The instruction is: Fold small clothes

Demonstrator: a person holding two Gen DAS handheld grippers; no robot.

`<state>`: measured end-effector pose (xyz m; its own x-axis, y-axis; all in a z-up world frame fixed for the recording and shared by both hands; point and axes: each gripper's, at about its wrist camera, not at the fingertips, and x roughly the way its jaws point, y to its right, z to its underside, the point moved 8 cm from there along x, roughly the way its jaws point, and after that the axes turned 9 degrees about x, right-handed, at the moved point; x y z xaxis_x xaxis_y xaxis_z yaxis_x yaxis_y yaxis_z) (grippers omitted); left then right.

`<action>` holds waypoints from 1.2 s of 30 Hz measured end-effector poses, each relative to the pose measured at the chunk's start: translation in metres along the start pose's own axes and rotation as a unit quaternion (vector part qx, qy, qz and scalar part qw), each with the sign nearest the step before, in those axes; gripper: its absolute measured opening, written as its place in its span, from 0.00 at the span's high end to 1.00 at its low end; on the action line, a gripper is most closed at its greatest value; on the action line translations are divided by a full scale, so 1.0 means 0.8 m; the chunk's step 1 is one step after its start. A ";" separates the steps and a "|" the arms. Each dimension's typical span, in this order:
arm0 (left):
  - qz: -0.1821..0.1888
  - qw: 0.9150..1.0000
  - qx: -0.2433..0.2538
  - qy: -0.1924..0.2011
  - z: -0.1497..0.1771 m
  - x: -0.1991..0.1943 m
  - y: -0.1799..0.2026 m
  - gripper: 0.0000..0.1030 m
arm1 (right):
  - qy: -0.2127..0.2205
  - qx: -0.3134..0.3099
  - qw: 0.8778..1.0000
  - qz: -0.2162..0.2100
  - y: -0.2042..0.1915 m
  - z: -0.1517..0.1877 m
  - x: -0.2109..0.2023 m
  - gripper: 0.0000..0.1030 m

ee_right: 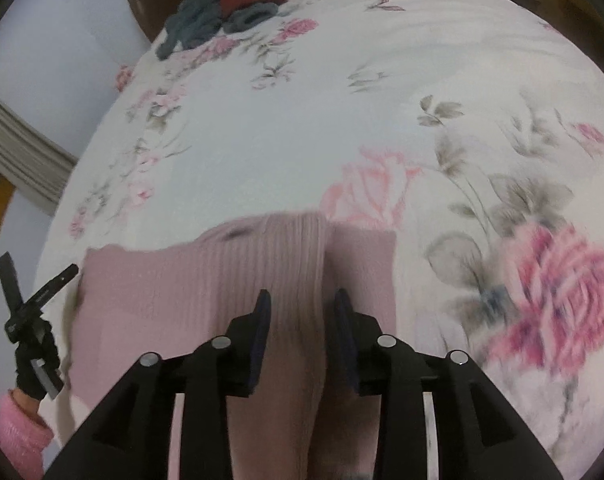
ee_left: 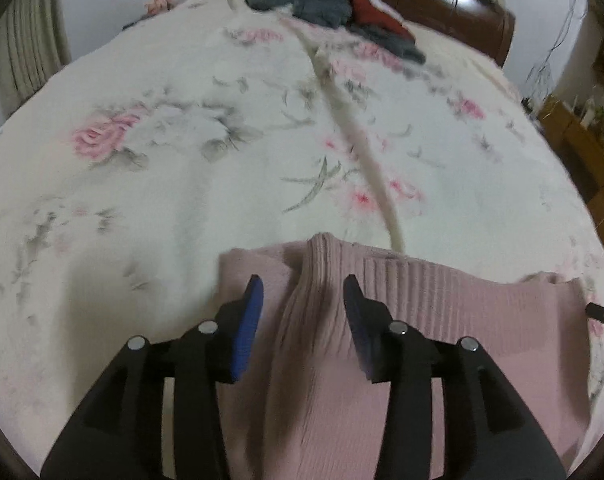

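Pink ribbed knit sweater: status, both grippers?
Left gripper open, right gripper open, each over pink ribbed knit sweater, partly folded on floral bedspread. Grey-and-red clothes pile far off, nothing blocking.

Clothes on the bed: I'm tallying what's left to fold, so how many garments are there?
3 visible: a pink ribbed garment near both grippers, plus a grey garment and a dark red one heaped at the far end. The heap may hide more.

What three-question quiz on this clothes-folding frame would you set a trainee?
1. True or false: both grippers are clamped on the pink sweater.
2. What lies at the far end of the floral blanket? A) grey and red clothes B) a book C) a pillow
3. The left gripper and right gripper each straddle a raised ____ of the sweater.

Key: 1 false; 2 A; 3 fold.
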<state>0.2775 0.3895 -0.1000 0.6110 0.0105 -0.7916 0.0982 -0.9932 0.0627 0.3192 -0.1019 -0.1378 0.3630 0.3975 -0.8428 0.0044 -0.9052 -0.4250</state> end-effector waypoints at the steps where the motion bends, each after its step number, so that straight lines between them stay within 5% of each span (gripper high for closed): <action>1: 0.005 1.000 0.007 0.008 0.004 -0.015 0.005 0.53 | -0.003 0.000 1.000 -0.007 0.002 0.010 -0.010 0.66; 7: 0.066 0.997 0.038 0.004 0.057 -0.077 0.060 0.47 | -0.036 -0.009 0.998 -0.040 0.005 0.085 -0.049 0.59; 13: 0.104 0.992 0.061 -0.030 0.119 -0.081 0.108 0.45 | -0.087 -0.011 0.995 -0.039 0.015 0.155 -0.048 0.57; 16: 0.105 0.991 0.071 -0.051 0.138 -0.070 0.117 0.45 | -0.111 -0.007 0.992 -0.052 0.016 0.176 -0.044 0.89; 23: 0.100 0.988 0.071 -0.093 0.171 -0.048 0.107 0.46 | -0.097 0.008 0.993 -0.060 0.019 0.176 -0.057 0.93; 36: 0.089 0.988 0.088 -0.095 0.186 -0.037 0.102 0.46 | -0.106 0.013 0.994 -0.035 0.037 0.195 -0.024 0.93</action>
<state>0.1504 0.2913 -0.1619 0.4457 -0.1712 -0.8787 -0.1461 -0.9823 0.1172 0.1671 -0.1128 -0.1857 0.1590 0.4853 -0.8598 -0.0013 -0.8707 -0.4917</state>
